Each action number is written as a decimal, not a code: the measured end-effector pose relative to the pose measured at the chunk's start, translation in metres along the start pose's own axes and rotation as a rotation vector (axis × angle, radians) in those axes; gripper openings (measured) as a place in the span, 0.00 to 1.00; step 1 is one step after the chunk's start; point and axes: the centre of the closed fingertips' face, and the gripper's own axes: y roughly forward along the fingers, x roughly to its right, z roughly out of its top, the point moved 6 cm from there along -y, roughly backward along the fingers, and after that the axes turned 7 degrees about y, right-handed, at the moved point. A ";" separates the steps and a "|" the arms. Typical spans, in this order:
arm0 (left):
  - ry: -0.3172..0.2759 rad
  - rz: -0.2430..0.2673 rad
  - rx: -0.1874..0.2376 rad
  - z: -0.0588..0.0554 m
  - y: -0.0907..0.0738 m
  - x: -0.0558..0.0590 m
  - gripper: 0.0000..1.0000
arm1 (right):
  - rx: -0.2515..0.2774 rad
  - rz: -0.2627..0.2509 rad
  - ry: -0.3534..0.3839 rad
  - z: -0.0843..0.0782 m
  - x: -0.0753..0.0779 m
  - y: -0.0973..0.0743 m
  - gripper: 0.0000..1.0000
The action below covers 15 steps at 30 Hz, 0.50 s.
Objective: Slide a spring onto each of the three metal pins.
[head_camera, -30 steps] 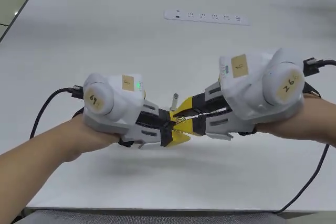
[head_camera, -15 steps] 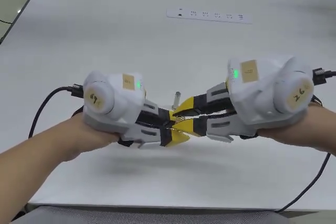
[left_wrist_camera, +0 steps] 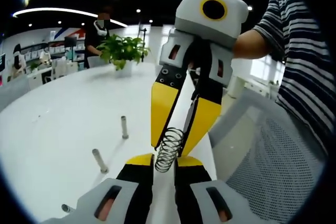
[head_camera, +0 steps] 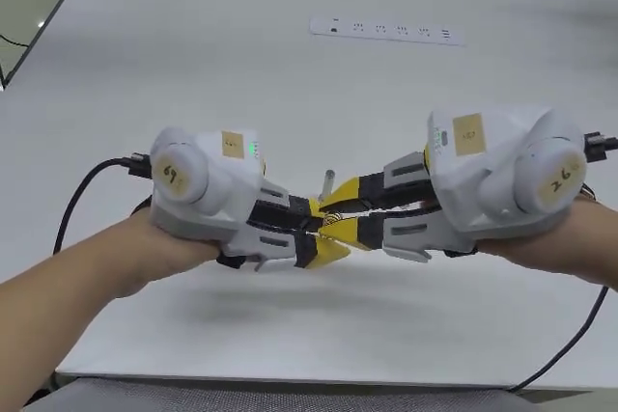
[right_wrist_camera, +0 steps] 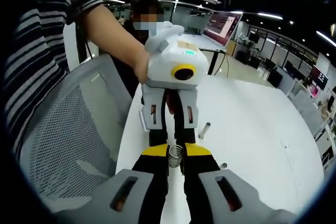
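— Where is the spring?
— The spring (left_wrist_camera: 169, 149) is up off the white table (head_camera: 290, 74), over its near part; it runs between the two pairs of yellow jaw tips, which meet nose to nose.
— And the jaws?
— The left gripper (left_wrist_camera: 165, 162) has its jaws closed on one end of the spring; the right gripper (left_wrist_camera: 170, 145) comes in from the opposite side, and its jaws are pinched onto the other end; a hand holds each gripper, one to the left and one to the right of the meeting point.
— The pins?
— In the left gripper view one pin (left_wrist_camera: 124, 127) stands upright on the table; a second pin (left_wrist_camera: 99, 160) stands nearer to the camera; both are apart from the spring; in the head view a pin stands just beyond the jaw tips.
— Anything else?
— A power strip (head_camera: 386, 31) lies at the far side of the table; a mesh chair (left_wrist_camera: 262, 156) sits by the near edge; a potted plant (left_wrist_camera: 123, 51) stands at the table's end.
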 end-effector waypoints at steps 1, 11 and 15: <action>-0.004 0.001 -0.002 0.000 0.000 0.000 0.07 | -0.003 0.000 -0.001 0.000 0.000 0.000 0.06; -0.031 0.031 0.000 -0.004 -0.008 -0.001 0.16 | -0.004 -0.002 -0.007 0.000 0.001 0.000 0.06; -0.047 0.046 0.003 -0.007 -0.014 -0.002 0.19 | -0.008 0.000 -0.008 -0.001 0.001 0.000 0.06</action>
